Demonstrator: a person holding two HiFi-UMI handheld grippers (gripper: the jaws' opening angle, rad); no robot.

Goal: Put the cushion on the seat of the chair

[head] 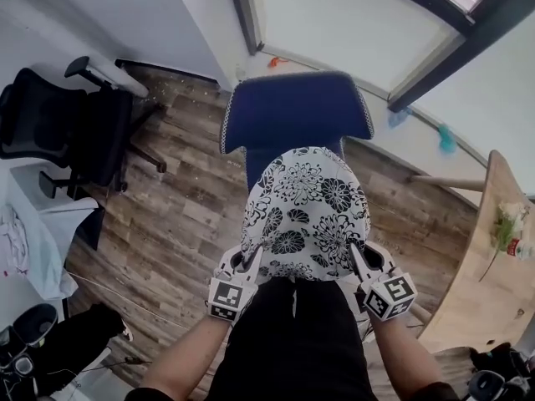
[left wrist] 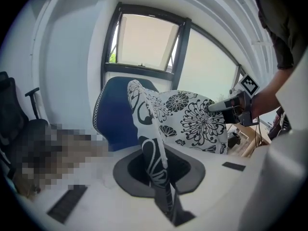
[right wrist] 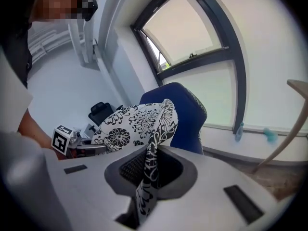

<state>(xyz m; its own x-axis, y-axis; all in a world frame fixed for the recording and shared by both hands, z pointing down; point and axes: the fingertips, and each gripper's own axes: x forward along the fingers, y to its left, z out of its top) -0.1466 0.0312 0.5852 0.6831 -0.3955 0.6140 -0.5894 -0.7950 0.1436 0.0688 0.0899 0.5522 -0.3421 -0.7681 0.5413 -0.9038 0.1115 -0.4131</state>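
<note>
Seen along the right gripper [right wrist: 144, 196], its jaws are pinched together on a fold of a black-and-white flowered cushion [right wrist: 130, 126], the cloth running up from six o'clock toward the centre. The cushion hangs in front of a blue chair [right wrist: 190, 117], whose backrest rises behind it just right of centre. At nine o'clock the left gripper [right wrist: 100, 147], with its marker cube, holds the cushion's far edge, a person's arm behind it. A black office chair [right wrist: 98, 112] stands farther back near ten o'clock. A dark-framed window [right wrist: 192, 32] fills twelve to two o'clock. Wood floor [right wrist: 274, 177] shows at four o'clock.
</note>
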